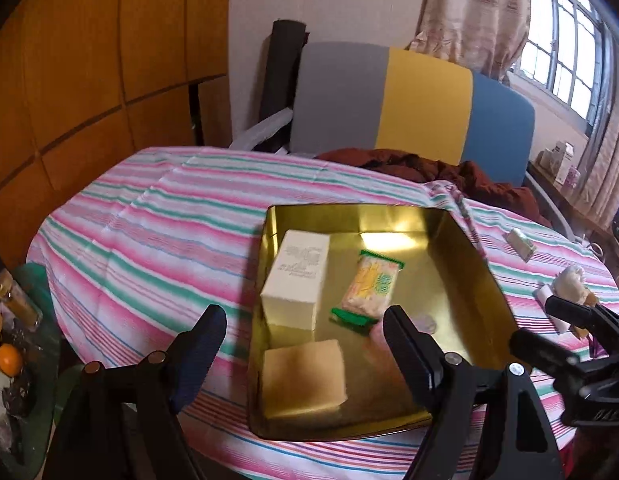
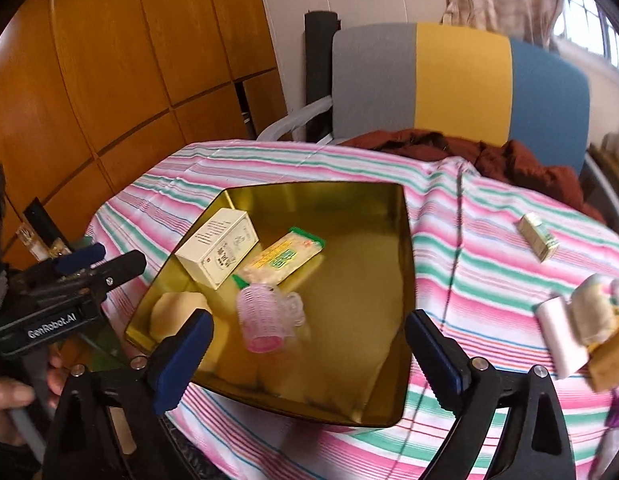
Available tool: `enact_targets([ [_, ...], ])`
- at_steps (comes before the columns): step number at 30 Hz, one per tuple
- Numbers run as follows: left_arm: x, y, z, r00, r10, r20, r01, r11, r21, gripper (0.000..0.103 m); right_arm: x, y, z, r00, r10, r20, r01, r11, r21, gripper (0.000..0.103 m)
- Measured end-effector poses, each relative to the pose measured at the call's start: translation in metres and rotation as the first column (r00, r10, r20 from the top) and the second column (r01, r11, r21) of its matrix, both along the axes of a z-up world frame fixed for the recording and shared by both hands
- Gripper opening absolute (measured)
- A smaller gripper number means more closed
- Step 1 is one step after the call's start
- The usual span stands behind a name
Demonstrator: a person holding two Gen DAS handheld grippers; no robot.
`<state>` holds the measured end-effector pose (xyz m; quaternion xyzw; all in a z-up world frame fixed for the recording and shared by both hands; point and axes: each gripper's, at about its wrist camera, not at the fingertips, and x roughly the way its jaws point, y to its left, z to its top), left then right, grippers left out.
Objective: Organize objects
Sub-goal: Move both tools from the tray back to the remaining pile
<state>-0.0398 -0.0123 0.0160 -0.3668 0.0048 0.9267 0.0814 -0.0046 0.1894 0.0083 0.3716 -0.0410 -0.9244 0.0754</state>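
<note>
tin (image 2: 405,240): glossy gold metal | tablecloth (image 1: 157,232): striped cloth | box (image 1: 297,284): matt card

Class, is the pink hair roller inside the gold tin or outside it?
Inside: the pink hair roller appears within the gold tin's walls, beside the packet.

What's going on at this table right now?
A person holds two grippers, both open and empty: the left gripper and right gripper. The gold metal tin on the striped tablecloth already holds a white carton, a green-edged snack packet, a pink hair roller and a tan block. Small items remain outside.
</note>
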Motion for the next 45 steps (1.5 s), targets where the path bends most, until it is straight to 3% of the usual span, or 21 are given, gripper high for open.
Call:
enact_targets([
  [9, 0.008, 0.032, -0.001, 0.998, -0.065, 0.013, 0.066, 0.998, -0.020, 0.082, 0.017, 0.010, 0.018, 0.991, -0.066, -0.115, 0.078, 0.991, 0.106, 0.103],
  [24, 0.015, 0.063, -0.008, 0.988, -0.152, 0.022, 0.153, 0.988, -0.039, 0.082, 0.030, 0.040, 0.016, 0.980, -0.158, -0.125, 0.173, 0.977, 0.121, 0.103],
  [33, 0.012, 0.066, -0.009, 0.983, -0.182, 0.029, 0.181, 0.983, 0.017, 0.082, 0.031, 0.061, 0.008, 0.974, -0.208, -0.090, 0.219, 0.968, 0.124, 0.103],
  [39, 0.009, 0.073, -0.005, 0.977, -0.211, 0.041, 0.209, 0.976, 0.053, 0.082, 0.035, 0.099, 0.007, 0.955, -0.290, -0.067, 0.296, 0.949, 0.105, 0.103],
  [45, 0.010, 0.100, 0.000, 0.954, -0.296, 0.043, 0.294, 0.954, 0.052, 0.082, 0.049, 0.158, 0.009, 0.910, -0.413, -0.047, 0.416, 0.904, 0.096, 0.103],
])
